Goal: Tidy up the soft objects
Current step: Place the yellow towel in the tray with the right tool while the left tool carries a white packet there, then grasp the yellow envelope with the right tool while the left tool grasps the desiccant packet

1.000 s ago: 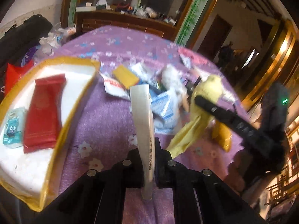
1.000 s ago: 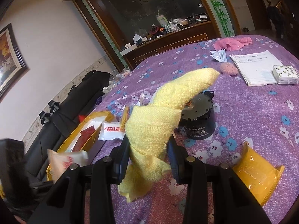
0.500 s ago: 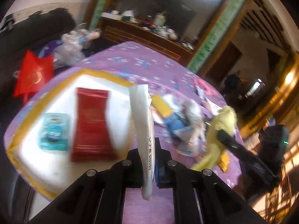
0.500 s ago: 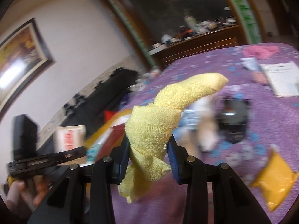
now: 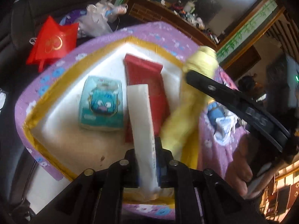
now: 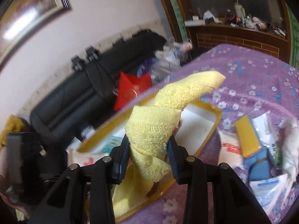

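Observation:
A white box with a yellow rim [image 5: 46, 93] lies on the purple cloth. In it are a red pouch [image 5: 145, 78] and a teal tissue pack [image 5: 101, 102]. My left gripper [image 5: 147, 151] hangs over the box with a flat white packet [image 5: 141, 115] upright between its jaws. The jaws are opening and the packet still stands between the pads. My right gripper [image 6: 148, 140] is shut on a yellow towel [image 6: 155, 130], which hangs over the box's near rim [image 6: 209, 138]. In the left wrist view the towel [image 5: 188, 108] comes in from the right.
A heap of loose packets [image 6: 261, 140] lies on the purple flowered cloth [image 6: 252, 78] to the right of the box. A red bag [image 5: 54, 41] and a black sofa [image 6: 74, 102] are beyond the table's edge. A person's hand [image 5: 241, 168] grips the right tool.
The left gripper has carried the white packet from the heap to above the box. The right gripper has swung left with the yellow towel, from the middle of the table to the box.

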`<move>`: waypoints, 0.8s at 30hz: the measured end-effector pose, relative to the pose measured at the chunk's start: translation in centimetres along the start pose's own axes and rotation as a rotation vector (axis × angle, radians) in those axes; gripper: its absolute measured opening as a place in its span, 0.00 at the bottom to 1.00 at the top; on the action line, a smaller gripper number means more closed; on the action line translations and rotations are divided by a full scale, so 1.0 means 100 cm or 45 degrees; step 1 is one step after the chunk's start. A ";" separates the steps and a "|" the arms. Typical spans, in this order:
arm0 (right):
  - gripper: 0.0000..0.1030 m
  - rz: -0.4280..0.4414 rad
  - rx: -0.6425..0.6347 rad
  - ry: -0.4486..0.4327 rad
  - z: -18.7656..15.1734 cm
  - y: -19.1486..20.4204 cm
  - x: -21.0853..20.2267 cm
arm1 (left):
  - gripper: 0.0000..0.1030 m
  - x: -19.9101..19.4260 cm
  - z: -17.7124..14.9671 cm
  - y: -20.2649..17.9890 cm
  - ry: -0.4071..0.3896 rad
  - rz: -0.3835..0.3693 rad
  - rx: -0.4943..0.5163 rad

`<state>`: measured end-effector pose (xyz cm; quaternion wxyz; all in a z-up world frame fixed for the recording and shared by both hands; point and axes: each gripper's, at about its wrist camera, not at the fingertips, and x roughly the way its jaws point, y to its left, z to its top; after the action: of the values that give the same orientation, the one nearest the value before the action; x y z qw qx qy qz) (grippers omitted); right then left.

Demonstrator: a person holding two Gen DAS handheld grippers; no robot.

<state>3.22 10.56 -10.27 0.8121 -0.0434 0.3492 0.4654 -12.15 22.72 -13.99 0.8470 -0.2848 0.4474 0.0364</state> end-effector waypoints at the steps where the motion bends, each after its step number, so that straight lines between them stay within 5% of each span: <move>1: 0.38 -0.016 -0.003 0.010 -0.001 0.000 0.005 | 0.15 0.001 -0.001 -0.001 0.008 0.012 0.020; 3: 0.40 -0.054 -0.008 0.017 -0.004 0.002 0.013 | 0.31 -0.002 -0.003 -0.006 -0.013 0.062 0.069; 6: 0.50 -0.088 0.002 0.044 -0.009 -0.002 0.018 | 0.86 -0.010 -0.007 -0.015 -0.095 0.179 0.165; 10: 0.65 -0.019 0.073 0.029 -0.013 -0.010 0.003 | 0.88 -0.021 -0.010 -0.017 -0.168 0.222 0.189; 16: 0.68 0.127 0.202 -0.059 -0.053 -0.031 -0.060 | 0.88 -0.045 -0.016 -0.041 -0.341 0.267 0.213; 20: 0.71 0.120 0.304 -0.071 -0.087 -0.067 -0.092 | 0.91 -0.055 -0.026 -0.084 -0.417 0.169 0.344; 24: 0.75 0.006 0.398 -0.101 -0.121 -0.111 -0.129 | 0.92 -0.036 -0.035 -0.122 -0.313 0.027 0.429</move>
<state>1.42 -9.78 -14.36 0.8212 0.1026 0.3850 0.4086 -12.99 11.46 -7.27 0.9305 -0.1277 0.3433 0.0044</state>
